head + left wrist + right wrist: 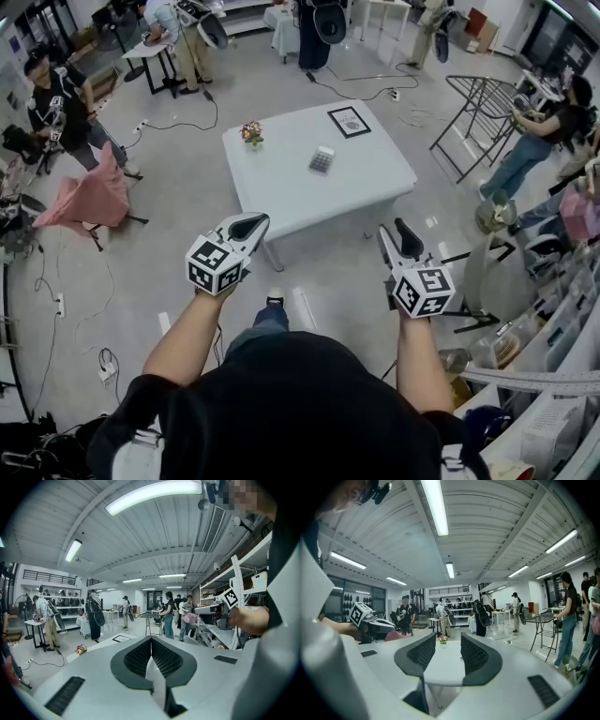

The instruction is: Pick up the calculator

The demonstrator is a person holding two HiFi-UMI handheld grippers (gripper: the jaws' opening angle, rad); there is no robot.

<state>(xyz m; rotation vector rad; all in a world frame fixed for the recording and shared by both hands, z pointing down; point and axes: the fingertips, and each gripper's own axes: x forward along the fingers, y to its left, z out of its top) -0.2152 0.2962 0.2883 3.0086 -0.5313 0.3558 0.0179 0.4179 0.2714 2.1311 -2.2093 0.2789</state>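
- Two hand-held grippers are held out in front of the person, both short of the table (281, 202) and not touching it.
- In the head view the calculator (322, 160) lies flat on the white table, near its middle.
- From the left hand-held gripper (251, 223) the calculator is at about 1 o'clock, well apart.
- From the right hand-held gripper (394, 228) it is at about 11 o'clock, also well apart.
- Its long side runs almost from 6 to 12 o'clock, leaning a little toward 1 o'clock. It is too small to tell which end has the screen.
- Some flowers (251, 134) stand at about 11 o'clock from the calculator, and a framed picture (349, 122) lies at about 1 o'clock from it.
- The left arm (183, 337) is bare and slants toward 1 o'clock. The right arm (417, 361) is bare and goes almost straight to 12 o'clock.
- The left gripper view shows the left hand-held gripper (151, 639) with its jaws pressed together and nothing in them.
- The right gripper view shows the right hand-held gripper (448, 634) with its jaws wide apart and holding nothing. Only the far table (445, 663) and the flowers (443, 640) show through the gap.
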